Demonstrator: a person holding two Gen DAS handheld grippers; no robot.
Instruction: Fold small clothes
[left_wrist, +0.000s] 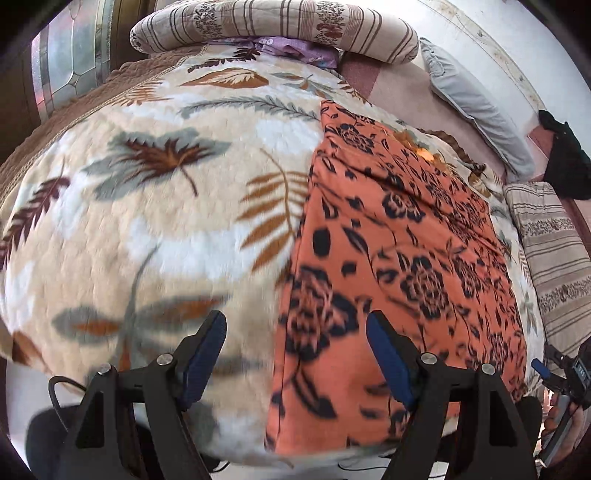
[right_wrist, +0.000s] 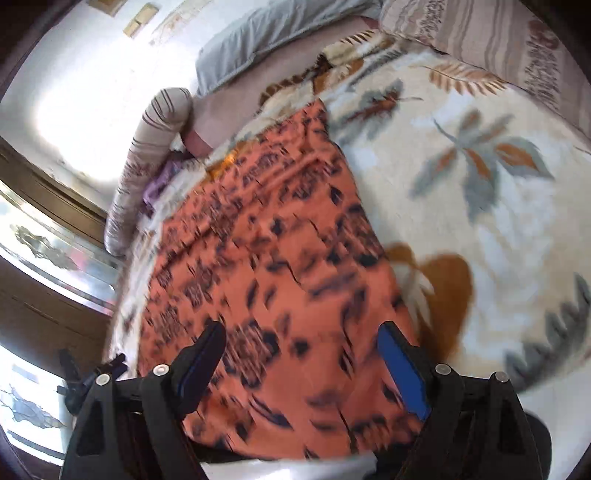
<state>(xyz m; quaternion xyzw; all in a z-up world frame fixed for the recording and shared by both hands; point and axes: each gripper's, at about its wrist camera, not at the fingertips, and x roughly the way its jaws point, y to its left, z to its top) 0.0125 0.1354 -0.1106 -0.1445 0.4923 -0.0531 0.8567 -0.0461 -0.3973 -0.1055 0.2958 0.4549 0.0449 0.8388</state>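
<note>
An orange garment with a dark flower print (left_wrist: 399, 258) lies flat as a long rectangle on a cream leaf-patterned blanket (left_wrist: 147, 206). My left gripper (left_wrist: 295, 325) is open and empty, held above the garment's near left edge. In the right wrist view the same garment (right_wrist: 266, 266) fills the middle, blurred by motion. My right gripper (right_wrist: 301, 336) is open and empty above the garment's near end. The right gripper also shows at the far right of the left wrist view (left_wrist: 565, 373).
The blanket (right_wrist: 480, 206) covers a bed. A striped rolled quilt (left_wrist: 280, 26) and a purple cloth (left_wrist: 280, 48) lie at the far end. A grey pillow (left_wrist: 476, 99) and a striped cushion (left_wrist: 554, 258) lie to the right. A wardrobe with glass panels (right_wrist: 44, 240) stands beside the bed.
</note>
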